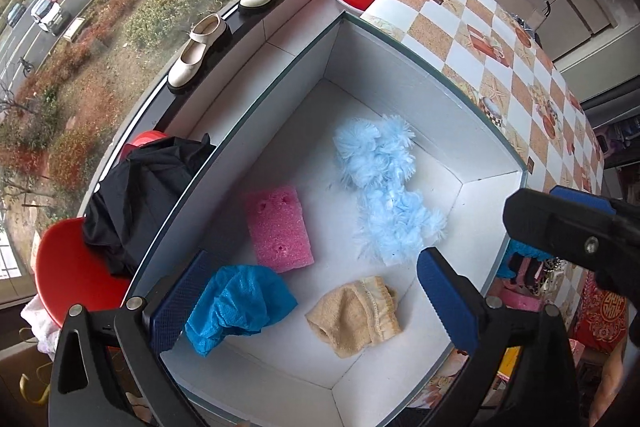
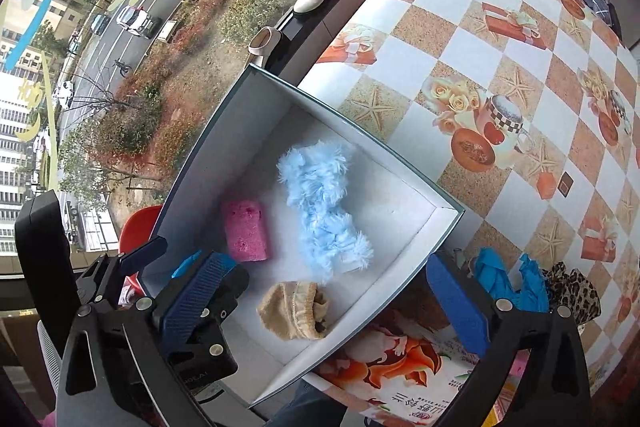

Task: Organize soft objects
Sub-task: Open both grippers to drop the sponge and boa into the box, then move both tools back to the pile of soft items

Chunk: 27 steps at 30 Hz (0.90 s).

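While my left gripper (image 1: 312, 301) hangs with jaws spread wide and nothing pinched, its view shows the white box (image 1: 404, 95) holding a pink sponge (image 1: 278, 229) at centre, a fluffy blue duster (image 1: 386, 187) beside it, and a blue cover (image 1: 236, 305) and beige sock (image 1: 356, 315) at the near wall. From my right gripper (image 2: 324, 301), likewise agape and empty, blue gloves (image 2: 506, 279) lie outside the box on the checked tablecloth (image 2: 480, 39).
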Each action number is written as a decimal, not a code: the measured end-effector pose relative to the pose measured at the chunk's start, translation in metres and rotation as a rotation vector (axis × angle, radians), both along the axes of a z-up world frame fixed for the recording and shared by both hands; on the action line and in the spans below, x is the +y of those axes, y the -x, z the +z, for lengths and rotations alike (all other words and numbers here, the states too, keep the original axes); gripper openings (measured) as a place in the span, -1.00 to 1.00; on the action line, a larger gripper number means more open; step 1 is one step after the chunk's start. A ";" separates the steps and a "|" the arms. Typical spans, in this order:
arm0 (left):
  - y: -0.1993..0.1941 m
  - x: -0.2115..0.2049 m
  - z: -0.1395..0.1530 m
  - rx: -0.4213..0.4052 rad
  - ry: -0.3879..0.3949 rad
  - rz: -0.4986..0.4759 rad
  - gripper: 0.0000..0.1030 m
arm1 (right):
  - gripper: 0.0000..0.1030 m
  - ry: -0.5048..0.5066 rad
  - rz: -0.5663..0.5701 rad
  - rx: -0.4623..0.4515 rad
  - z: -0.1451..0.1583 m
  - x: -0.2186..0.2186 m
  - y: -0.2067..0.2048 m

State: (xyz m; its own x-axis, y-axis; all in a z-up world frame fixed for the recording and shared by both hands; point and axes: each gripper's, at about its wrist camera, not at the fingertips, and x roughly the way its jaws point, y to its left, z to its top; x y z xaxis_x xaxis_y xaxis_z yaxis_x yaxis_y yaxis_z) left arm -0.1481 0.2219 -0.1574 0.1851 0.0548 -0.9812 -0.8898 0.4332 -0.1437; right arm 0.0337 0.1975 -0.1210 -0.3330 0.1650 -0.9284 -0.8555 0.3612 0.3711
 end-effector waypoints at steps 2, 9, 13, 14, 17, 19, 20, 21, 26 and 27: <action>-0.002 -0.002 0.004 -0.028 0.018 -0.011 0.99 | 1.00 0.001 -0.024 0.020 0.003 -0.003 -0.005; -0.023 -0.015 0.018 -0.055 0.013 -0.089 0.99 | 1.00 -0.016 -0.099 0.058 0.016 -0.016 -0.021; -0.035 -0.021 0.024 -0.064 0.021 -0.122 0.99 | 1.00 -0.019 -0.132 0.070 0.021 -0.027 -0.030; -0.038 -0.023 0.025 -0.063 0.022 -0.135 0.99 | 1.00 -0.021 -0.139 0.074 0.022 -0.031 -0.033; -0.048 -0.032 0.028 -0.065 0.030 -0.179 0.99 | 1.00 -0.027 -0.164 0.086 0.027 -0.044 -0.041; -0.055 -0.038 0.031 -0.065 0.034 -0.212 0.99 | 1.00 -0.026 -0.187 0.093 0.031 -0.055 -0.048; -0.058 -0.042 0.032 -0.064 0.034 -0.228 0.99 | 1.00 -0.024 -0.203 0.100 0.033 -0.062 -0.052; -0.062 -0.045 0.033 -0.067 0.035 -0.245 0.99 | 1.00 -0.023 -0.220 0.110 0.034 -0.068 -0.057; -0.086 -0.065 0.045 -0.091 0.042 -0.331 0.99 | 1.00 -0.009 -0.331 0.158 0.039 -0.107 -0.081; -0.091 -0.069 0.047 -0.096 0.042 -0.347 0.99 | 1.00 -0.010 -0.352 0.166 0.041 -0.117 -0.086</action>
State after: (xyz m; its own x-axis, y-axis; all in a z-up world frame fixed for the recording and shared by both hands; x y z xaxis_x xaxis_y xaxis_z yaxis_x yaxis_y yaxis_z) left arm -0.0568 0.1532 -0.1101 0.2774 -0.0674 -0.9584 -0.6720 0.6993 -0.2437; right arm 0.1201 0.0809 -0.0799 -0.4003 0.3047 -0.8643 -0.6074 0.6179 0.4992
